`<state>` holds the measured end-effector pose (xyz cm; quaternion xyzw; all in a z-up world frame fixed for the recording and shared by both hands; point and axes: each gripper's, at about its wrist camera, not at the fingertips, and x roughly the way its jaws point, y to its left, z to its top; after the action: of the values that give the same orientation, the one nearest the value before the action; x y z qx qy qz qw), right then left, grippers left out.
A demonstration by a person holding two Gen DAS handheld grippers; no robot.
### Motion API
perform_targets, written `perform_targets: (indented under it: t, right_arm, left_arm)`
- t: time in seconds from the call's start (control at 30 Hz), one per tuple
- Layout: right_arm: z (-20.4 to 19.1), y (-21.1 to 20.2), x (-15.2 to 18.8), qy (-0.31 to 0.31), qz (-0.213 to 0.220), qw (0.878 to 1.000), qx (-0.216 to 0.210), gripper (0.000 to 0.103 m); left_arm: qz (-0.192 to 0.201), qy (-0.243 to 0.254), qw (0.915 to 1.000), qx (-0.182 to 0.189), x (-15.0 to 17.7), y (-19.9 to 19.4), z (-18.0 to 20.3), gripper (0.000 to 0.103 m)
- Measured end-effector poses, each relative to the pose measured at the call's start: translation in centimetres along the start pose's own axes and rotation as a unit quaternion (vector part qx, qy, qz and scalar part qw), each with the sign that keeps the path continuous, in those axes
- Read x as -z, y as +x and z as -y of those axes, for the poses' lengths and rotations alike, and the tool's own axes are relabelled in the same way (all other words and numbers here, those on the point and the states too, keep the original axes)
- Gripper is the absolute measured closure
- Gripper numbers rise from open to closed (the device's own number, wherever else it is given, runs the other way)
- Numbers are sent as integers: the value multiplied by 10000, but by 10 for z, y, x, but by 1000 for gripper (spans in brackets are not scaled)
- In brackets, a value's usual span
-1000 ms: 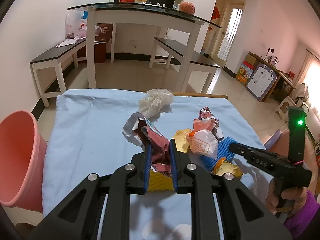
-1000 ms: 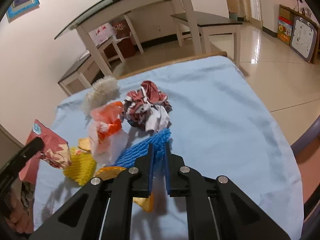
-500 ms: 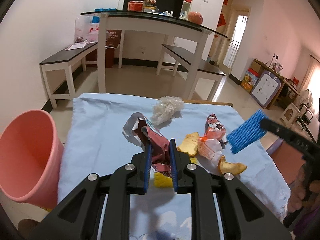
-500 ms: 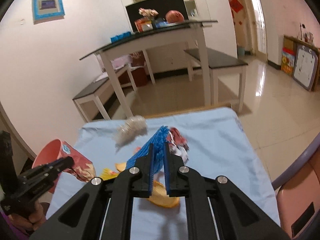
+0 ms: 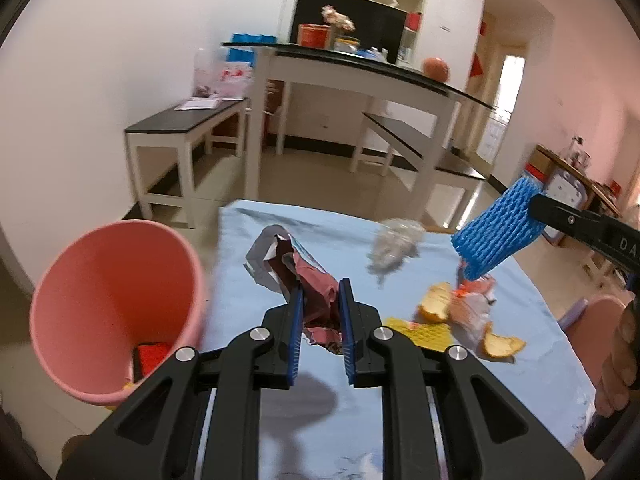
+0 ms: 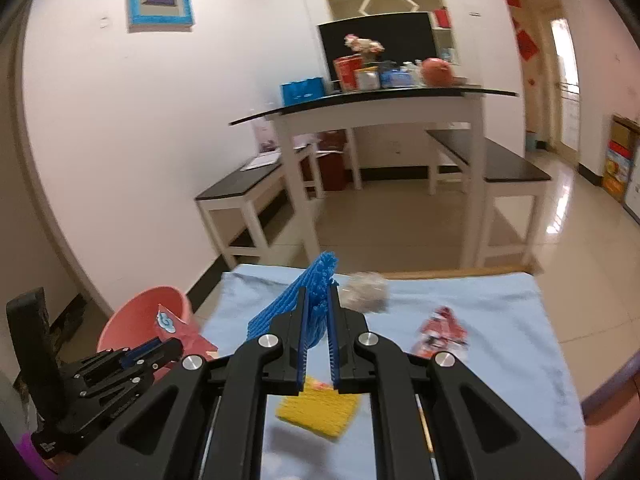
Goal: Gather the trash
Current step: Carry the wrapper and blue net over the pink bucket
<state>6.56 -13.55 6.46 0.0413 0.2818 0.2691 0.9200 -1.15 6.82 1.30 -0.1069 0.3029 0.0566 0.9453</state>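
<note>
Blue foam net pinched in right gripper, above the cloth.
Left gripper clamped a maroon wrapper beside the pink bin.

The blue-clothed table bears 2 orange peels, yellow foam and wrappers.

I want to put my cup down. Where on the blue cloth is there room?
Bare blue cloth lies along the far edge and the right side, beyond the red wrapper. It is crowded in the middle, around the orange peels, yellow foam net and clear plastic wad.
</note>
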Motion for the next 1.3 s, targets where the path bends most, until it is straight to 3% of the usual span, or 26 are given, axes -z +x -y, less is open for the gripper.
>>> perform_targets:
  t: [0.6, 0.9, 1.3]
  right_arm:
    - [-141, 80, -11, -750, -338, 9929, -861, 95]
    - [-188, 109, 7, -1282, -470, 9862, -940, 95]
    - [-216, 156, 46, -1536, -1129, 9754, -1104, 94]
  left_arm:
    - [202, -835, 9893, -1175, 2, -32, -124, 86]
    - [41, -1068, 9850, -1355, 17, -33, -158, 86]
    - [-193, -1121, 9831, -1432, 31, -23, -173, 86]
